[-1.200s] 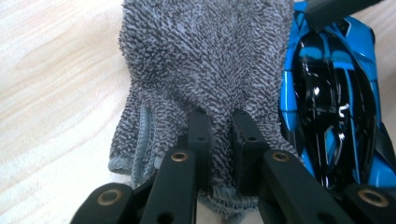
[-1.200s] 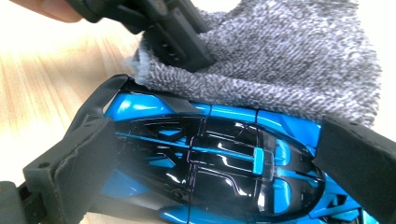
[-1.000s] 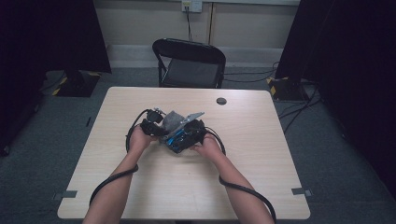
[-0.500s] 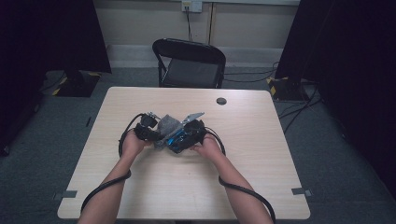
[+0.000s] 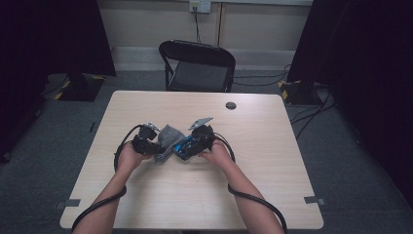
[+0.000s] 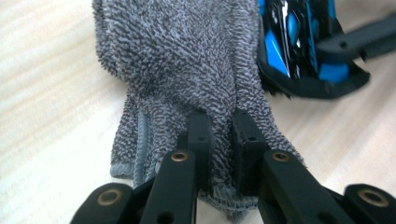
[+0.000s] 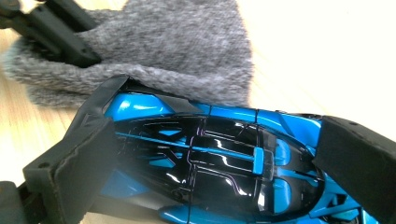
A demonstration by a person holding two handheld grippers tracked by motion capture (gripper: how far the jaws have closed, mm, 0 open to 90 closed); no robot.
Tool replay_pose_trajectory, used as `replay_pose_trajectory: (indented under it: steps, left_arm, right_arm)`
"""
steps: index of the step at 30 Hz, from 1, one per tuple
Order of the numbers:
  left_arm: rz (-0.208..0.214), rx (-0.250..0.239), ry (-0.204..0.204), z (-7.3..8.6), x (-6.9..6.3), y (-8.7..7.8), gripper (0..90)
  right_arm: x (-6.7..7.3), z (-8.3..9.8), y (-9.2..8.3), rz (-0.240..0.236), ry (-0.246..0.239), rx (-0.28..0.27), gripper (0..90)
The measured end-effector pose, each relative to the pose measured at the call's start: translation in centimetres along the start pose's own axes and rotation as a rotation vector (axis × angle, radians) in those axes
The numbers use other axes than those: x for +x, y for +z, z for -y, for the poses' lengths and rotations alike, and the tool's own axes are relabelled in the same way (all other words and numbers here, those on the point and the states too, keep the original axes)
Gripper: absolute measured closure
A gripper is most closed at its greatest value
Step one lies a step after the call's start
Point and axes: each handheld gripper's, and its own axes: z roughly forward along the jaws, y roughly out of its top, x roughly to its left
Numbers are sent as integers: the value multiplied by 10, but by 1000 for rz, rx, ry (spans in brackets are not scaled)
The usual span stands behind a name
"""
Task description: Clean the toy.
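A grey terry cloth (image 5: 169,137) lies bunched on the wooden table (image 5: 272,161), touching a blue and black toy car (image 5: 185,147). My left gripper (image 5: 157,148) is shut on the cloth's near edge. In the left gripper view the two black jaws pinch a fold of the cloth (image 6: 187,60) at the left gripper (image 6: 219,135), with the car (image 6: 299,42) just beyond. My right gripper (image 5: 191,144) is shut on the car. In the right gripper view its pads (image 7: 79,154) press on both ends of the car (image 7: 233,116), the cloth (image 7: 177,46) drapes over the car's far side, and the left gripper (image 7: 51,32) reaches in at the top left.
A small black round disc (image 5: 231,105) sits near the table's far edge. A black folding chair (image 5: 199,66) stands behind the table. Black cables (image 5: 253,197) trail from both grippers along the forearms.
My left gripper has moved left and slightly toward the person, dragging the cloth along the car. The right gripper and the car stayed where they were.
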Motion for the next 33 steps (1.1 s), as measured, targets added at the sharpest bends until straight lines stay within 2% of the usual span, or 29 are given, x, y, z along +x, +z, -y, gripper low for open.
replay_pose_trajectory:
  steps: [3,10,12,17,19,26,29,33]
  left_arm:
    - [4,-4,7,8,-1,-5,801]
    - [11,-15,-7,32,5,-21,801]
    - [2,-17,-6,38,6,-26,801]
    - [-10,-33,-27,49,13,-42,798]
    - [-10,-51,-47,50,17,-49,797]
    - [-34,-115,-81,40,27,-67,797]
    - [-54,-122,-122,31,30,-67,797]
    - [-50,-158,-147,17,36,-61,796]
  right_arm:
    - [0,0,0,0,-3,0,0]
    - [0,0,0,2,3,0,0]
    - [0,0,0,3,5,0,0]
    - [0,1,0,2,2,-4,0]
    - [0,1,0,2,0,-6,0]
    - [0,1,0,2,-2,-5,0]
    - [0,1,0,3,2,-12,0]
    - [0,2,0,3,1,-14,0]
